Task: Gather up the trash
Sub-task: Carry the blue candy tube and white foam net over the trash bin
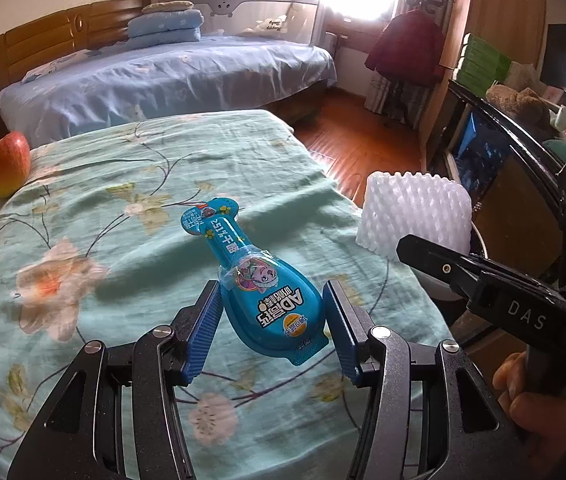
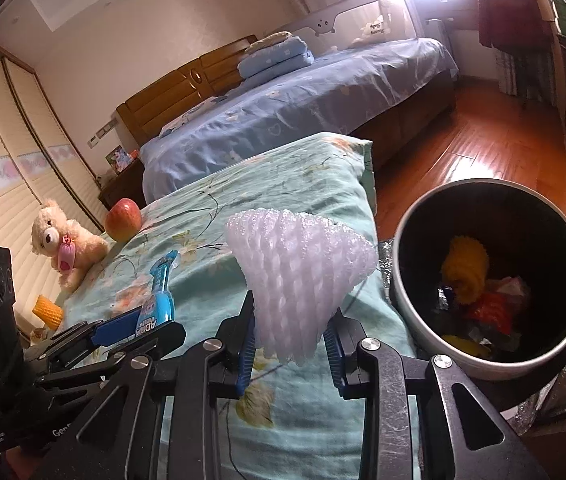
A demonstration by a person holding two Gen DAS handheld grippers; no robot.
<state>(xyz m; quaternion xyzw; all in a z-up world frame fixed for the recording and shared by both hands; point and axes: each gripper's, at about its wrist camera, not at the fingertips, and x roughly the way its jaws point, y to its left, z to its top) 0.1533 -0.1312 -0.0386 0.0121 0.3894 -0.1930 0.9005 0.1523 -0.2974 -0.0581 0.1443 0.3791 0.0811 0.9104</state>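
Right tongs (image 2: 289, 344) hide foam net (image 2: 303, 276) base.

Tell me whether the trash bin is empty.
Not empty: the trash bin holds yellow, red and other scraps at its bottom.

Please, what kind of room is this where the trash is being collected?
It is most likely a home bedroom. A bed with a blue sheet has a wooden headboard, folded blue bedding lies on it, and a teddy bear sits on the green flowered cloth nearby.
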